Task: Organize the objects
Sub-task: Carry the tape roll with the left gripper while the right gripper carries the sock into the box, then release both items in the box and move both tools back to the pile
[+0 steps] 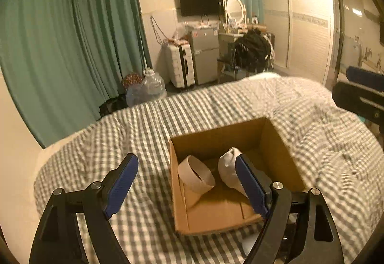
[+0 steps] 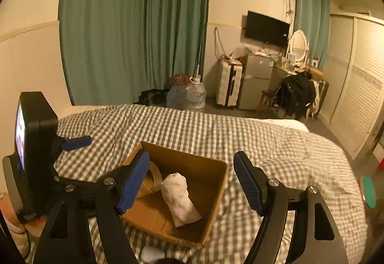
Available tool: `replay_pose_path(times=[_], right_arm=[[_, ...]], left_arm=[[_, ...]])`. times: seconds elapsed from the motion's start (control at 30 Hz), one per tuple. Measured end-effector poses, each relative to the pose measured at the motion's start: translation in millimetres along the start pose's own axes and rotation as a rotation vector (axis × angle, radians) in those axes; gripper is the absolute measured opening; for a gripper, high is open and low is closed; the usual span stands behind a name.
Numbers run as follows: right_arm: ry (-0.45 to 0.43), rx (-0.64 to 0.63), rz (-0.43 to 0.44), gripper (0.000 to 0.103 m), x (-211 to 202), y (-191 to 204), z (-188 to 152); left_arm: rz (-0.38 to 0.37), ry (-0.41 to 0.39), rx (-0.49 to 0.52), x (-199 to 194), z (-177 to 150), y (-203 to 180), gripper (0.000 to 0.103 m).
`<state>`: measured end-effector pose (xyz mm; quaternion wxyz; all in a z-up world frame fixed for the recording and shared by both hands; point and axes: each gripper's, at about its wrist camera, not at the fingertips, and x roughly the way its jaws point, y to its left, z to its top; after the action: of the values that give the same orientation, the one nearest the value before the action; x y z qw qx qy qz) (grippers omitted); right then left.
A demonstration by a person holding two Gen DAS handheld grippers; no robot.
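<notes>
Status, L to R:

- L gripper point(image 1: 186, 186): hovering over the bed point(image 1: 148, 125), just L of and partly above the box point(image 1: 223, 220). Jaws are standing wide apart, holding nothing. One blue pad is sitting over the checked cover; the other is overlapping the box interior in the L wrist view.
- Box: open-top cardboard, resting on the cover near the bed's near edge. It is holding 2 items:
  - tape roll point(image 1: 195, 174), beige, leaning on its side at the L of the box floor.
  - white cloth bundle point(image 2: 180, 201), prob. a sock or rag (can't confirm), lying along the box floor just R of the roll. Whether the 2 are touching is unclear.
- R gripper point(image 2: 192, 182): hovering above the box. Jaws are also standing wide apart, empty; box and contents are showing between the pads in the R wrist view.

Progress (judgement): the 2 items are already sitting in the box, so that part is looking done. A small white thing point(image 2: 150, 254) is showing at the bottom edge of the R wrist view, on the cover outside the box; it may be left to collect, but it's too cropped to ID. No other loose items are visible on the cover. Est.: late stage.
</notes>
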<state>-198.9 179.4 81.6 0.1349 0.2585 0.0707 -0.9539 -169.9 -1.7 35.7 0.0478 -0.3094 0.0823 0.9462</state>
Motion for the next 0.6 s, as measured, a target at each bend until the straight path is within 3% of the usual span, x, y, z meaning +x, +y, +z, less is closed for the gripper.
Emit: replay_pose_path(times=[0.3,0.6], right_arm=[[-0.069,-0.054,-0.028,0.079,-95.2,22.7,20.5],[-0.085,-0.090,-0.050,0.079,-147.3,52.5,-11.4]], left_arm=[[0.003,-0.106,0.005,-96.0,16.7,8.2,0.094],[-0.011,-0.078,-0.009,-123.4,-24.8,13.4,0.094]])
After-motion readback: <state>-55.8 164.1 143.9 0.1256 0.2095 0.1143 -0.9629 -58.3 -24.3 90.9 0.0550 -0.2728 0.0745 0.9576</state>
